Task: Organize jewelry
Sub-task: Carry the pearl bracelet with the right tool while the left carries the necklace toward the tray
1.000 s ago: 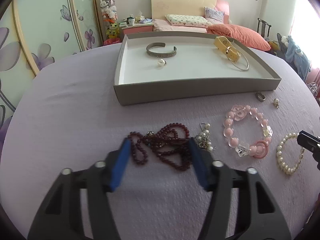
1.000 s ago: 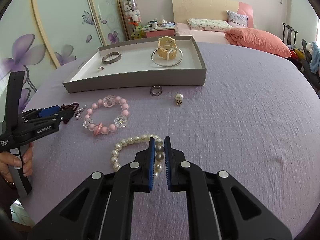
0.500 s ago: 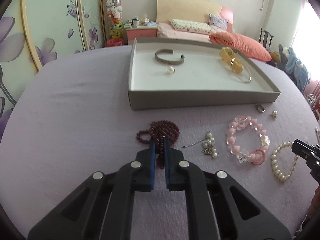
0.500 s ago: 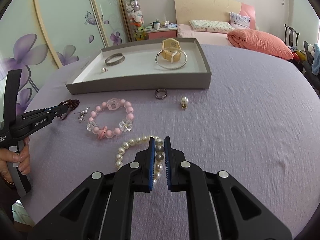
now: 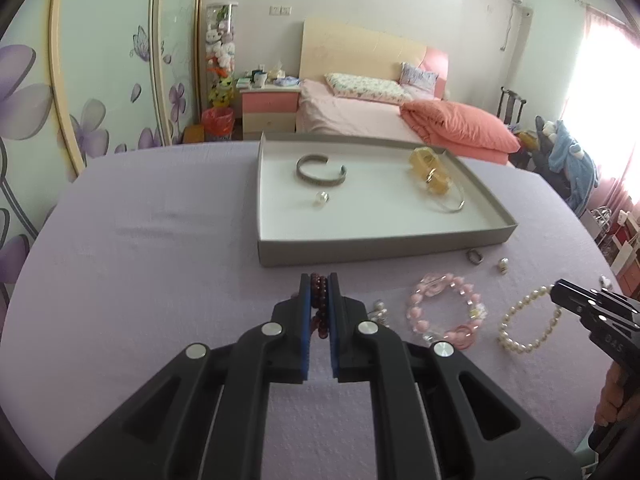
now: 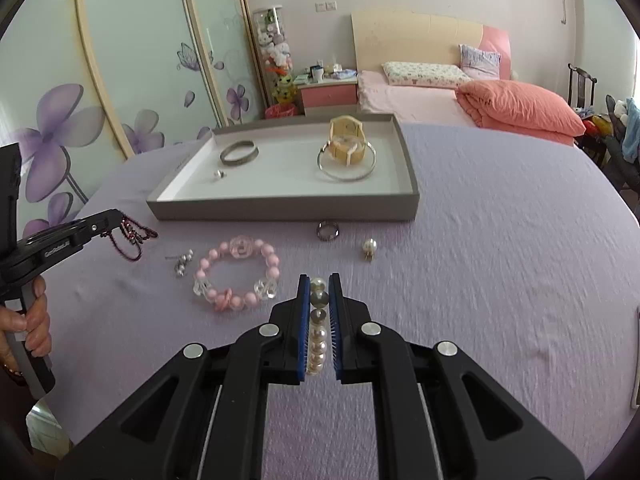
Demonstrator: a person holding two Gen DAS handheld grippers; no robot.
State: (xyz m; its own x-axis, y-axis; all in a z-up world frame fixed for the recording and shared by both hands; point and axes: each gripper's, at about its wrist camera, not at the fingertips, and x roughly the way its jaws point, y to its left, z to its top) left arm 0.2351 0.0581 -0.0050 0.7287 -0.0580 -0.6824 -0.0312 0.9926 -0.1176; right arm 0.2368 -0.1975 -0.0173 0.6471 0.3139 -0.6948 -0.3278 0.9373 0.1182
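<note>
My left gripper (image 5: 319,283) is shut on a dark red bead necklace (image 5: 319,308). In the right wrist view its loops (image 6: 132,238) hang from the left gripper (image 6: 116,216) just above the lilac cloth. My right gripper (image 6: 319,282) is shut on a white pearl bracelet (image 6: 318,336). In the left wrist view that bracelet (image 5: 520,328) dangles from the right gripper (image 5: 558,290). Beyond both stands the grey tray (image 5: 380,246), which holds a silver cuff (image 5: 320,170), a small pearl piece, a yellow watch (image 5: 430,166) and a thin bangle.
On the cloth in front of the tray lie a pink bead bracelet (image 6: 236,276), a small bead cluster (image 6: 182,262), a ring (image 6: 328,231) and a pearl earring (image 6: 369,247). A hand (image 6: 34,320) holds the left gripper's handle. A bed and a wardrobe stand behind the table.
The left jaws closed on the red necklace and rose with it toward the tray. The right gripper, shut throughout, lifted the pearl bracelet a little.
</note>
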